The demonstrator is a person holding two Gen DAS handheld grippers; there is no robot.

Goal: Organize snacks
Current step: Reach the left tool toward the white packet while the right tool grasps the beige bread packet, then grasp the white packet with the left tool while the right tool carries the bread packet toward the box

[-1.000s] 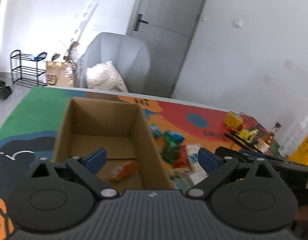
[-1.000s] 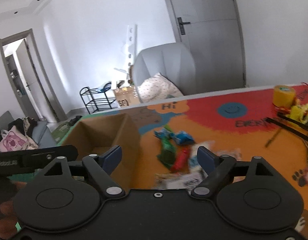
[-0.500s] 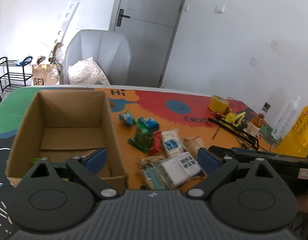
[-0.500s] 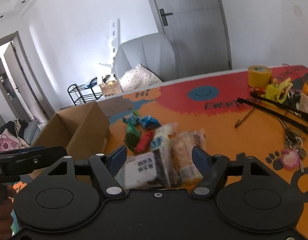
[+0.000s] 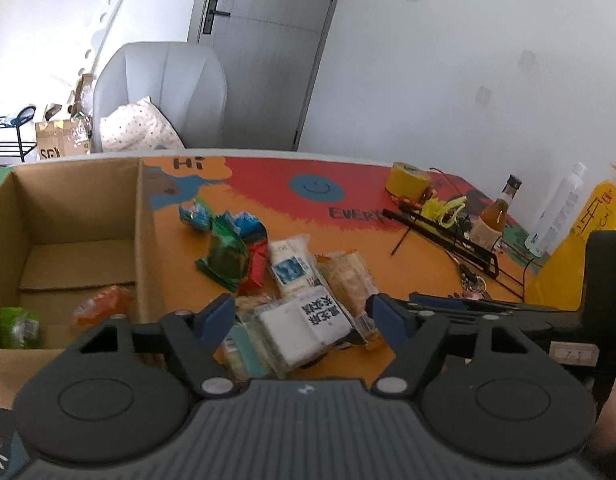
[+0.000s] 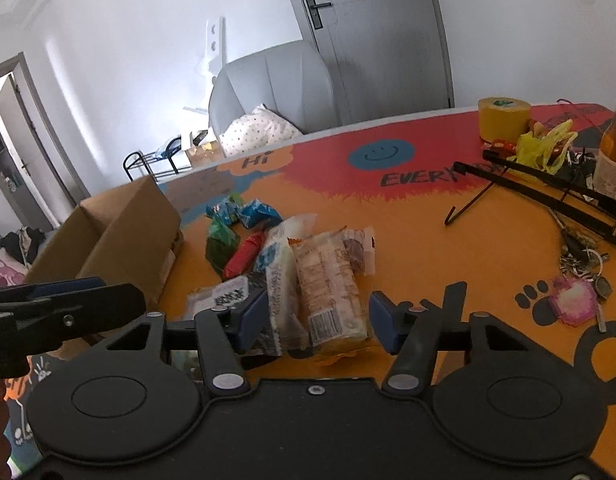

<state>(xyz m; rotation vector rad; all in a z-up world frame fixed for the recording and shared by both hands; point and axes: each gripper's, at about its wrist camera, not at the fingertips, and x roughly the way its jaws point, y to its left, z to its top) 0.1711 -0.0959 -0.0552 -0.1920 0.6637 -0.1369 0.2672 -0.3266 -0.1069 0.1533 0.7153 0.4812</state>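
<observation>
Both tools now hang low over the snack pile point(image 5: 292, 280) at frame centre on the counter point(image 6: 448, 256), right of the cardboard box point(image 5: 144, 240), left tool point(image 5: 300, 314) and right tool point(image 6: 316, 320) half-open, closing around packets, grasps apparently imminent.

Bright daylight, fisheye-warped edges, slight blur

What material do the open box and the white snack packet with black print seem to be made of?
Open box: brown cardboard, matte, with plain raw edges. White snack packet: probably thin plastic film, slightly glossy and wrinkled, though blur leaves it uncertain.
</observation>
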